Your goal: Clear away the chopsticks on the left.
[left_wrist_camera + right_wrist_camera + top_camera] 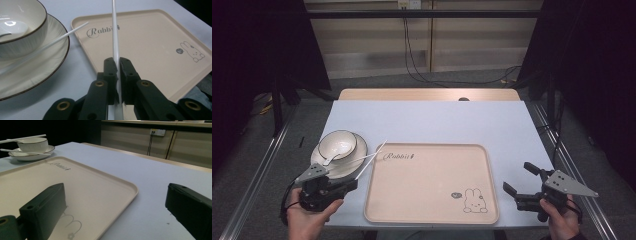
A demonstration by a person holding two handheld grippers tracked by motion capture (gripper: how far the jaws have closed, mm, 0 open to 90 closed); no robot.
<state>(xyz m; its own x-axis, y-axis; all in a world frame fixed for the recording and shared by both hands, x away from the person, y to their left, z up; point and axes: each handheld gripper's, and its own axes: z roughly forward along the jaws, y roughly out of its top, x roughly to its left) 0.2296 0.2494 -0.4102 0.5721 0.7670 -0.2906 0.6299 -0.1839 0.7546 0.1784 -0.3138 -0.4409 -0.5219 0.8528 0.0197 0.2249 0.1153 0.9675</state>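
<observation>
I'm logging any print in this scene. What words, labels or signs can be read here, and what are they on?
"Rabbit": in script along one edge of the beige tray; clearest in the left gripper view, where a white chopstick crosses its last letters.
Small dark badge beside the rabbit drawing on the tray: too small to read.
Wall socket: no readable marking.

Bowl [338, 143] on plate [360, 150], left of tray [432, 200]

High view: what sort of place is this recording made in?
Probably a lab or recording studio set up as a dining table: black curtains on both sides, a metal rail frame around the table, and loose cables on the grey floor behind.
</observation>
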